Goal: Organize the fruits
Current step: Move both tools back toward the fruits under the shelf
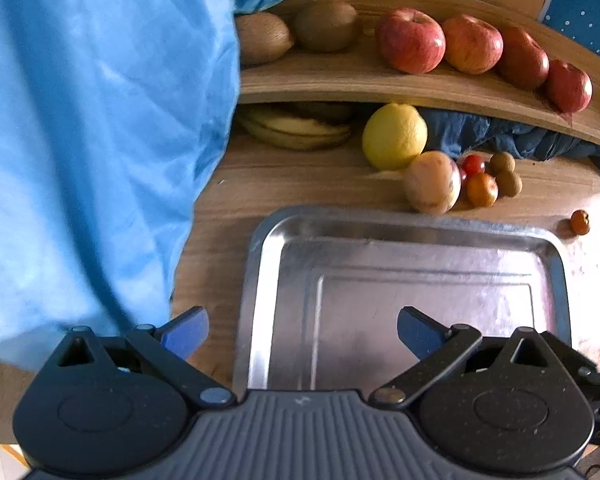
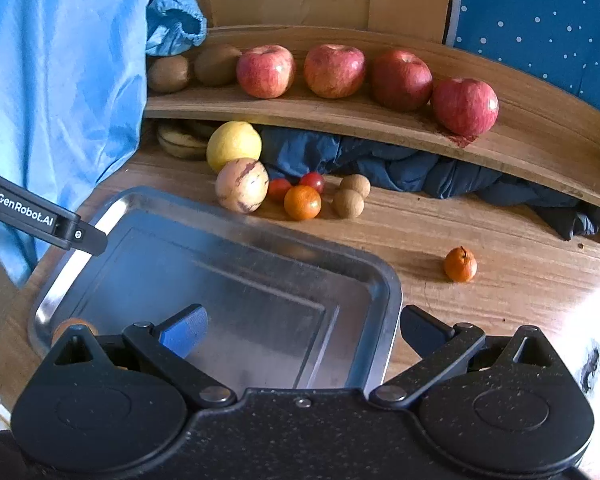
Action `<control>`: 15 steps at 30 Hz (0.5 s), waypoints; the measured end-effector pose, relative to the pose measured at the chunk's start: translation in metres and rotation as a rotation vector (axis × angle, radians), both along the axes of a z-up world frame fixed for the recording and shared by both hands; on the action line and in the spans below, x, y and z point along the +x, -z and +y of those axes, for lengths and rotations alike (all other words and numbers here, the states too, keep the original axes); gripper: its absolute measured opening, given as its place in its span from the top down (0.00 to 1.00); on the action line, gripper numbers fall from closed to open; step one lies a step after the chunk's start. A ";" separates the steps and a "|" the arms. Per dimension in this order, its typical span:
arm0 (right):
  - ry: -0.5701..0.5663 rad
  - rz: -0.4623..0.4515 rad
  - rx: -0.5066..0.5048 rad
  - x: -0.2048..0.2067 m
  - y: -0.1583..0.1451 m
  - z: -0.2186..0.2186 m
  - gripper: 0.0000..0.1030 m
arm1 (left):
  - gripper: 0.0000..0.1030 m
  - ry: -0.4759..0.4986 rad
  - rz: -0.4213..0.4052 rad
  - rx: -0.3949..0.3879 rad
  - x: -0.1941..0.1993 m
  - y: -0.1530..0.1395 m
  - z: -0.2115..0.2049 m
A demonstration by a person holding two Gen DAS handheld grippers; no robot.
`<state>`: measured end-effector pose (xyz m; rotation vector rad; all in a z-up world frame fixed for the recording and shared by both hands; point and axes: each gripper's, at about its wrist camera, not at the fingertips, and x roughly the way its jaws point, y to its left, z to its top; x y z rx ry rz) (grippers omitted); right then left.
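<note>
An empty steel tray (image 1: 556, 256) (image 2: 384, 280) lies on the wooden table. Both grippers hover open over it: my left gripper (image 1: 302, 334) above its left half, my right gripper (image 2: 302, 334) above its right edge. Beyond the tray lie a lemon (image 1: 394, 136) (image 2: 234, 145), a pale streaked fruit (image 1: 432, 182) (image 2: 241, 185), cherry tomatoes (image 1: 473, 164) (image 2: 312, 181), a small orange (image 1: 482, 189) (image 2: 302, 202) and two brown longans (image 1: 508, 182) (image 2: 348, 202). Another small orange (image 1: 579, 222) (image 2: 460, 265) sits apart on the right. Several red apples (image 1: 410, 40) (image 2: 334, 70) and two kiwis (image 1: 326, 24) (image 2: 216, 64) line the upper shelf.
A blue cloth (image 1: 100, 140) (image 2: 60, 80) hangs at the left and hides that side. Bananas (image 1: 296, 126) (image 2: 182, 141) and a dark blue cloth (image 1: 500, 136) (image 2: 400, 164) lie under the curved wooden shelf (image 1: 340, 80) (image 2: 540, 128). The left gripper's finger (image 2: 60, 226) reaches over the tray's left corner.
</note>
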<state>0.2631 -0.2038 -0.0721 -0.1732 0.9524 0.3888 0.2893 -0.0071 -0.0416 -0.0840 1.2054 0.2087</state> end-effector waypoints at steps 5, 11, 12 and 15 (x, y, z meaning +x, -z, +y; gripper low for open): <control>0.007 -0.011 -0.020 0.011 0.005 0.006 0.01 | 0.01 0.044 -0.010 -0.015 0.023 0.005 -0.008; 0.004 -0.023 -0.052 0.025 0.011 0.012 0.01 | 0.01 0.095 -0.029 -0.043 0.053 0.011 -0.020; 0.003 -0.025 -0.056 0.027 0.012 0.013 0.01 | 0.01 0.102 -0.033 -0.049 0.057 0.011 -0.021; -0.002 -0.036 -0.070 0.032 0.014 0.016 0.01 | 0.01 0.118 -0.040 -0.066 0.069 0.014 -0.025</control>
